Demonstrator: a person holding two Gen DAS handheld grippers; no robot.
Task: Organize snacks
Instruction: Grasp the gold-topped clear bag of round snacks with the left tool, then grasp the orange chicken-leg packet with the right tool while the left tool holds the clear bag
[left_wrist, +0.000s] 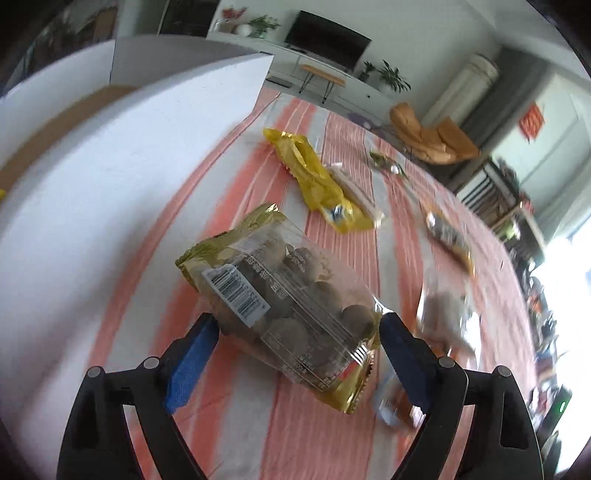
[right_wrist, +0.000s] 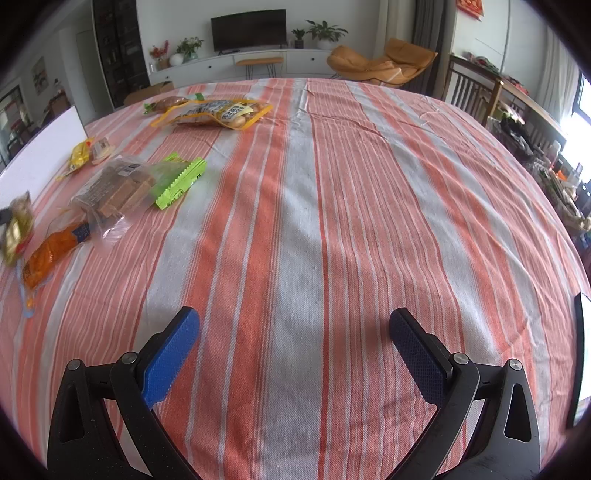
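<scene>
On the orange-and-grey striped tablecloth (right_wrist: 332, 206), much of the left wrist view is motion-blurred: a pale packet (left_wrist: 447, 314) at the right edge and a dark-and-gold wrapper (left_wrist: 448, 236) beyond it cannot be read. The left gripper (left_wrist: 297, 325) has its blue-padded jaws clamped on the clear, gold-edged bag of round brown biscuits (left_wrist: 280, 295), pads touching both sides of it; whether the bag is lifted off the cloth cannot be told. A white box (left_wrist: 122, 147) fills the left side, its far end cut off, with brown card showing inside.

Only the left view shows the bright yellow crinkled packet (left_wrist: 317, 181) lying just behind the bag. Only the right view shows the rest of the spread: one clear bag of brown wafer blocks (right_wrist: 118, 188), one green zigzag-edged packet (right_wrist: 181, 181) touching it, one orange packet (right_wrist: 51, 254) near the left edge, and one yellow-trimmed pouch of nuts (right_wrist: 218, 112) farther back.

The right gripper (right_wrist: 295, 332) hovers over bare cloth, jaws wide apart, holding nothing, well apart from the snacks.
</scene>
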